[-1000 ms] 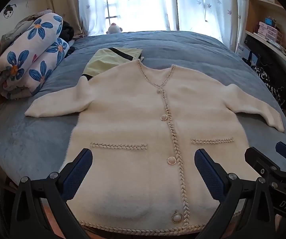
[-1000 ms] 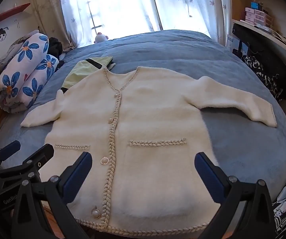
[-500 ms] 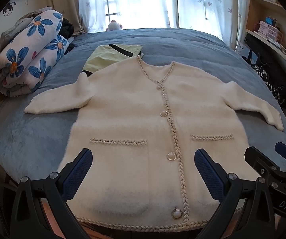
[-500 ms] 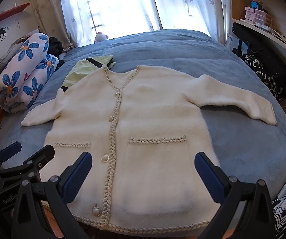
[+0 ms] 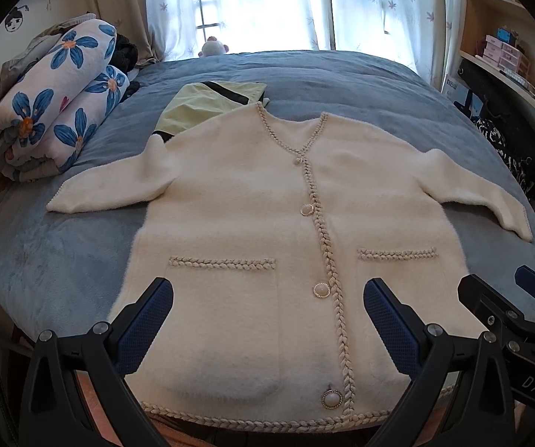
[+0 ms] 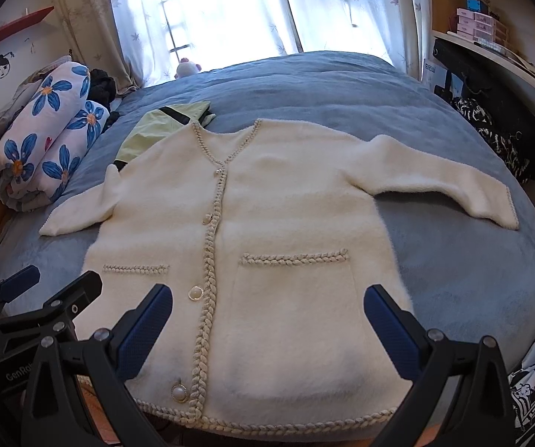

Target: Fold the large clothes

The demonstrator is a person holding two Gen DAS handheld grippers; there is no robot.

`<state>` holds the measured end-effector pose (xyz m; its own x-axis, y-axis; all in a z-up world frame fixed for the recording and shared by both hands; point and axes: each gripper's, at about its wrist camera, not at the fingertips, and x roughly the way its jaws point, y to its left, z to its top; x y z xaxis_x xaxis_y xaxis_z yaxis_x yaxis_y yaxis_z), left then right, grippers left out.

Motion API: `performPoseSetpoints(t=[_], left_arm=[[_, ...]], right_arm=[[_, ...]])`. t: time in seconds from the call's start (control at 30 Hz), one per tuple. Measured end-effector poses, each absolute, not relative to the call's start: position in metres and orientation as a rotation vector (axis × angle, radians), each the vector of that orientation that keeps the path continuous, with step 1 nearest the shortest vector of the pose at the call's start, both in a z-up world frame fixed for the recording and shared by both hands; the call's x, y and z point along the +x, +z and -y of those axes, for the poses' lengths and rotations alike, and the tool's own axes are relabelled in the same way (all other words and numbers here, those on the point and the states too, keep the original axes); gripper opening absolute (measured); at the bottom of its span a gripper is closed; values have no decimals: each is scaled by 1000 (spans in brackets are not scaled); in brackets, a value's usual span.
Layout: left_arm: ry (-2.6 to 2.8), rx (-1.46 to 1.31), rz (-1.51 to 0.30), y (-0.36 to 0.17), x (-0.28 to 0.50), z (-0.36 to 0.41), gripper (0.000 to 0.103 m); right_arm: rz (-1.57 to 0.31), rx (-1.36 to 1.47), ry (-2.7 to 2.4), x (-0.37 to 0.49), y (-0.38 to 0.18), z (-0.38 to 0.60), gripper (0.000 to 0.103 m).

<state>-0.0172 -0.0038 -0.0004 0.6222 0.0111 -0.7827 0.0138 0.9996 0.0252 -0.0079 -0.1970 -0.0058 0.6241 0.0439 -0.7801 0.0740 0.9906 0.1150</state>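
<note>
A wide bed with a blue plush cover fills both views. Spread flat on it, front side up and buttoned, lies a fluffy cream cardigan with braided trim, its sleeves stretched out to either side and its hem at the near edge of the bed. At the bed's left side sits a rolled white blanket with blue flowers. A folded pale green garment with a black stripe lies partly under the cardigan's left shoulder. Four pearl buttons run down the braided front.

The left gripper hovers above the hem with its blue-padded jaws spread wide, holding nothing. The right gripper hangs likewise over the right pocket, jaws wide apart and empty.
</note>
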Motion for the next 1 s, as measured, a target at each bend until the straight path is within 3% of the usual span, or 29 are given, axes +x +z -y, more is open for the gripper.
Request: performPoseSetpoints(t=[1.0], left_arm=[[-1, 35, -910, -4, -16, 5, 101]], right_arm=[[-906, 151, -17, -9, -13, 200, 103]])
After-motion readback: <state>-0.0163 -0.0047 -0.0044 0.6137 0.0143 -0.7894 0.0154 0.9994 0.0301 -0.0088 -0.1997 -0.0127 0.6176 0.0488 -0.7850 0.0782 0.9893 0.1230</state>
